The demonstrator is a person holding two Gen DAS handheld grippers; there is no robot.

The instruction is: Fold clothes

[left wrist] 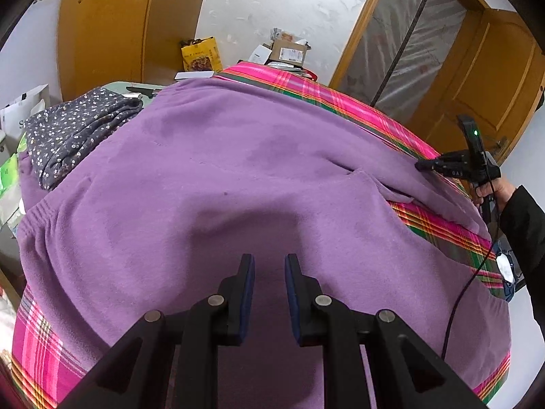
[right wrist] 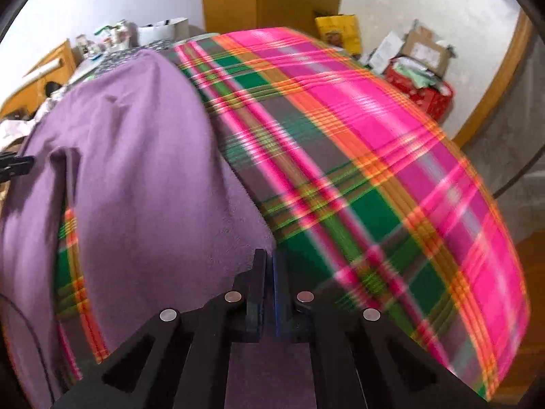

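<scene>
Purple fleece trousers lie spread on a pink, green and orange plaid bed cover. My left gripper is open, just above the trousers near the waistband side, holding nothing. My right gripper is shut on the edge of a purple trouser leg, with cloth passing under its fingers. In the left wrist view the right gripper shows at the far right edge of the trousers, held by a hand in a black sleeve.
A folded dark floral garment lies at the bed's far left corner. Cardboard boxes and a yellow bag stand behind the bed. Wooden doors and a plastic-covered frame are on the right. A black cable hangs from the right gripper.
</scene>
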